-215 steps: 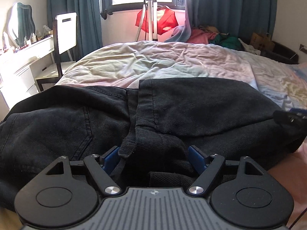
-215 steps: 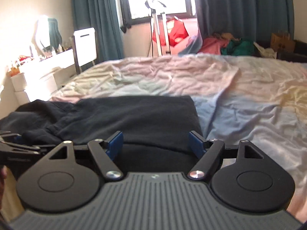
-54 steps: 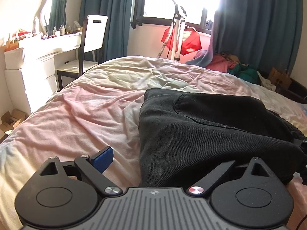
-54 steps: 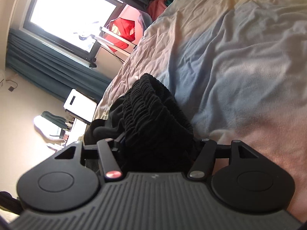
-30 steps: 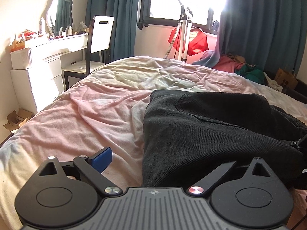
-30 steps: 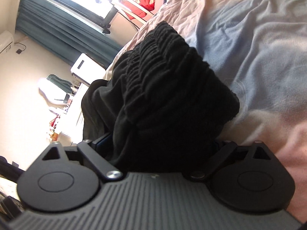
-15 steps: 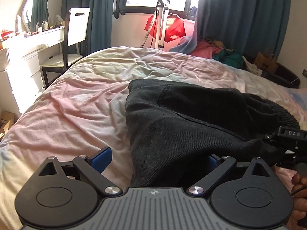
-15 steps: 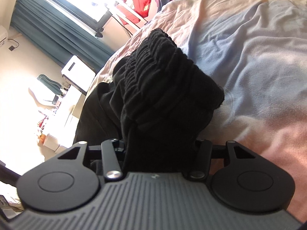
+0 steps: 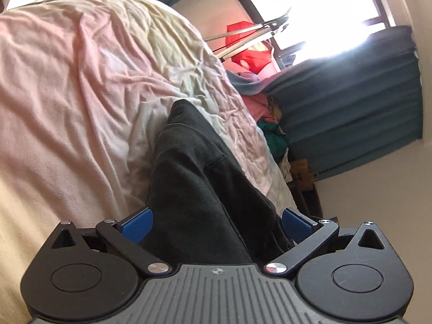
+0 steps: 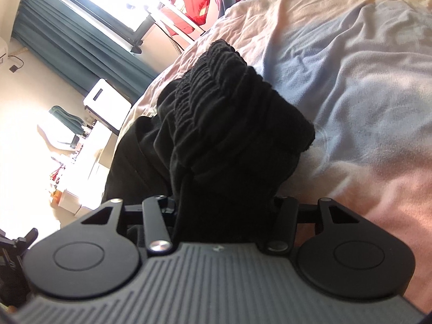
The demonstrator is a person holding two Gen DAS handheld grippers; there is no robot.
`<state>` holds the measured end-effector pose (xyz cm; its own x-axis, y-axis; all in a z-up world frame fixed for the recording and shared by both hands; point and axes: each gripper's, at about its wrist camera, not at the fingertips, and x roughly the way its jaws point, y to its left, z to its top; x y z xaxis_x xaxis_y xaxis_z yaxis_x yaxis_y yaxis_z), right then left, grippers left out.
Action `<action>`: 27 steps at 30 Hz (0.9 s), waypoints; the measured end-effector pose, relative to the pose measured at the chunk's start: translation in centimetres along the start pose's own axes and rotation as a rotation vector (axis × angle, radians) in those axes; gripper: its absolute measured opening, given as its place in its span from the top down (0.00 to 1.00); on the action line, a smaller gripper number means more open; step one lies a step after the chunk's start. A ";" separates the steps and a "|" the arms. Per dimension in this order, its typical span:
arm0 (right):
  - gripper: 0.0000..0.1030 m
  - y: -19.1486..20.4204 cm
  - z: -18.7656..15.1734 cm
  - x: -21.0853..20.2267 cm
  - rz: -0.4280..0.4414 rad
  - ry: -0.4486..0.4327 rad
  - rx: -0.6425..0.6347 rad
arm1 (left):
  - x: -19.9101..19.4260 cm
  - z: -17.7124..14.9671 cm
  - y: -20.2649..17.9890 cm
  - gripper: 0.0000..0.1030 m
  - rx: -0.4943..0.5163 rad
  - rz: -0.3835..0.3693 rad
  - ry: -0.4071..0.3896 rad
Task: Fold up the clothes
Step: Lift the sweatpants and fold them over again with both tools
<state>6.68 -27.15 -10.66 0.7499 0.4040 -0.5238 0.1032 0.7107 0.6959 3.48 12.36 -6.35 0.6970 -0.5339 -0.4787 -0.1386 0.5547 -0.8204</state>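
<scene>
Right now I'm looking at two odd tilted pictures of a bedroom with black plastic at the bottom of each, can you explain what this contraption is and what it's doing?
There is no robot here. A person holds a hand tool in each hand, each with two fingers that pinch. A small wide-angle camera sits on each tool and looks forward along its fingers, so the black plastic at the bottom is the tool itself. The rooms look tilted because the hands are turned.

One picture comes from the left gripper. Its blue pads stand wide apart, with the black trousers between them but not squeezed; the jaws have just opened a little further.

The other comes from the right gripper, which is clamped on the bunched elastic end of the trousers.

The trousers lie on a bed with a pink and pale blue sheet.
</scene>
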 end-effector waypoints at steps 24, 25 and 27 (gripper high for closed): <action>0.47 1.3 -0.4 -0.5 -0.022 -0.031 -0.076 | 7.1 0.1 1.2 0.29 0.108 0.052 0.113; 0.47 1.4 -0.4 -0.6 -0.021 -0.035 -0.081 | 7.0 0.0 1.0 0.31 0.122 0.058 0.106; 0.50 1.7 -0.3 -1.1 -0.002 -0.053 -0.098 | 6.7 -0.2 0.6 0.39 0.153 0.070 0.089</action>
<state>5.89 -26.19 -9.01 0.7838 0.3730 -0.4966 0.0427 0.7653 0.6422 7.95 9.00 -10.12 0.6233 -0.5415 -0.5642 -0.0706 0.6795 -0.7303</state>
